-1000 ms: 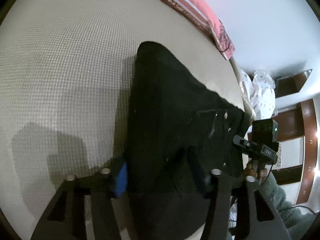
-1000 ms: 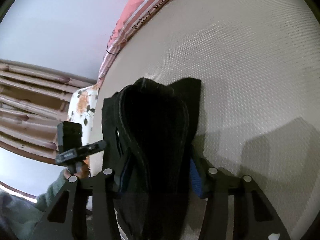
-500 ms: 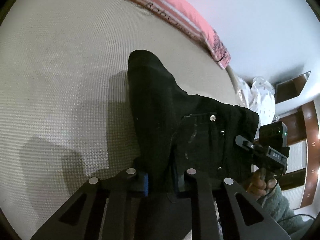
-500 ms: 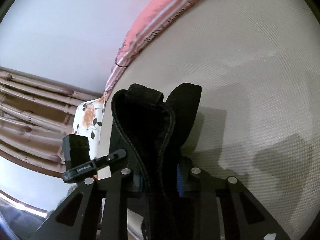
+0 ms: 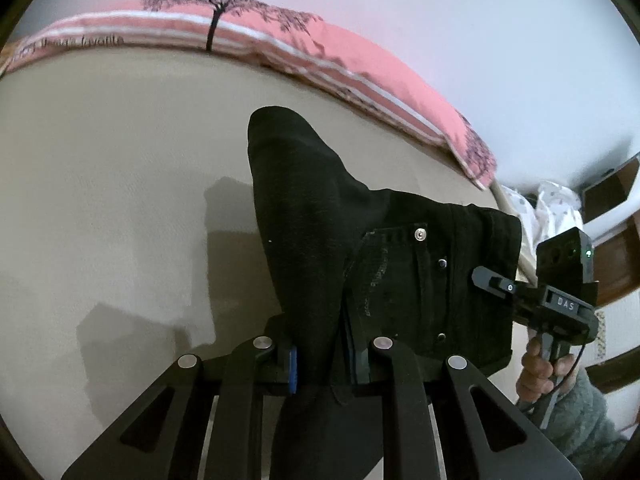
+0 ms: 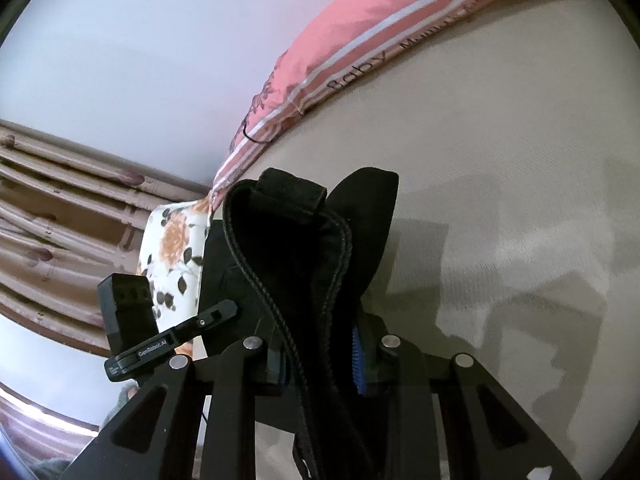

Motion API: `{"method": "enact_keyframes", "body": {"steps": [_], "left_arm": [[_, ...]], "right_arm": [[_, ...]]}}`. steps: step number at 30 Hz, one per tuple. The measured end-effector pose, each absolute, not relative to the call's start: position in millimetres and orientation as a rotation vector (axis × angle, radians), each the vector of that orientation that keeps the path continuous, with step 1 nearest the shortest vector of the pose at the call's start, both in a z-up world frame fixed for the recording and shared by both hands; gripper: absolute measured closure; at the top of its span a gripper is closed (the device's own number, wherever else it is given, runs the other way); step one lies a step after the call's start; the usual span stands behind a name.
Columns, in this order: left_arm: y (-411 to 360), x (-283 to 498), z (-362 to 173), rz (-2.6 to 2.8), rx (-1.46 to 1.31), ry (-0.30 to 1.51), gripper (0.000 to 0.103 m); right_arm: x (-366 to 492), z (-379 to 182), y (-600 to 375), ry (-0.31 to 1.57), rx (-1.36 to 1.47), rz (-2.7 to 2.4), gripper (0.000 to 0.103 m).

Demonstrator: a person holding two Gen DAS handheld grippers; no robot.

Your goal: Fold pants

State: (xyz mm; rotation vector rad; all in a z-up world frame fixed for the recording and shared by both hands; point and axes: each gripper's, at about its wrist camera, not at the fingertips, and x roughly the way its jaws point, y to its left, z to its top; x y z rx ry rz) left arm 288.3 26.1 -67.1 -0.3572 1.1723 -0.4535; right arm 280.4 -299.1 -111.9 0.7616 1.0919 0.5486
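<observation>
Black pants (image 5: pixel 320 216) hang lifted above a beige bed (image 5: pixel 100 168). My left gripper (image 5: pixel 322 360) is shut on a bunched fold of the pants near the pocket and rivets. My right gripper (image 6: pixel 320 354) is shut on the waistband (image 6: pixel 288 236), whose stitched edge and belt loop rise between its fingers. In the left wrist view the right gripper (image 5: pixel 496 280) shows at the pants' right edge. In the right wrist view the left gripper (image 6: pixel 216 314) shows at the pants' left edge.
A pink striped blanket (image 5: pixel 320 52) lies along the bed's far edge, also in the right wrist view (image 6: pixel 360 48). A white wall is behind. A floral cloth (image 6: pixel 172 248) and curtains (image 6: pixel 60 208) are at the left. Wooden furniture (image 5: pixel 616 264) stands at the right.
Both grippers have closed on the pants and lifted them off the bed. The cameras have tilted up, so the blanket and wall fill more of each view.
</observation>
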Motion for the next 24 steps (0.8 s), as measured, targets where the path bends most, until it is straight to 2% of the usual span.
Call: {"method": "enact_keyframes", "body": {"steps": [8, 11, 12, 13, 24], "left_arm": [[36, 323, -87, -0.428, -0.306, 1.181, 0.086], [37, 322, -105, -0.389, -0.292, 1.177, 0.076], [38, 321, -108, -0.375, -0.294, 1.173, 0.067], [40, 320, -112, -0.353, -0.296, 1.167, 0.059], [36, 282, -111, -0.215, -0.176, 1.125, 0.041]], "right_arm": [[317, -125, -291, 1.11, 0.706, 0.474, 0.08], [317, -140, -292, 1.131, 0.671, 0.398, 0.074], [316, -145, -295, 1.132, 0.685, 0.387, 0.071], [316, -147, -296, 1.138, 0.687, 0.375, 0.061], [289, -145, -290, 1.178, 0.578, 0.275, 0.056]]}}
